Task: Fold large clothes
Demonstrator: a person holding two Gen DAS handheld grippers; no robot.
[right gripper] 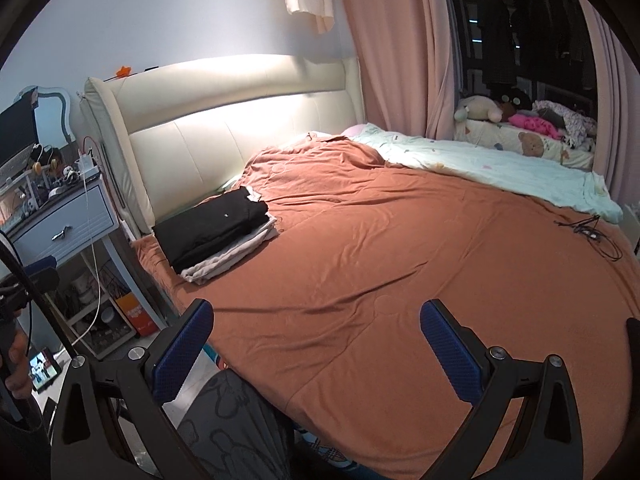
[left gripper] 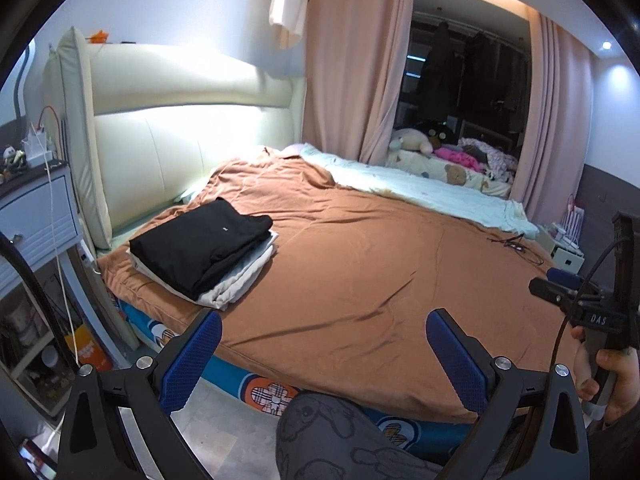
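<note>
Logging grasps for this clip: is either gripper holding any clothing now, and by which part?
Nothing is held. The left gripper and right gripper are both open over the bed; the folded clothes lie untouched.

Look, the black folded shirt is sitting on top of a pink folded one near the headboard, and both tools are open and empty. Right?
Almost. The black folded shirt lies on a light grey folded garment, not pink, as the right wrist view shows. It is near the headboard, and the left tool and right tool are open and empty.

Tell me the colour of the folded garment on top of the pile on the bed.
Black: the top folded garment shows best in the left wrist view.
</note>
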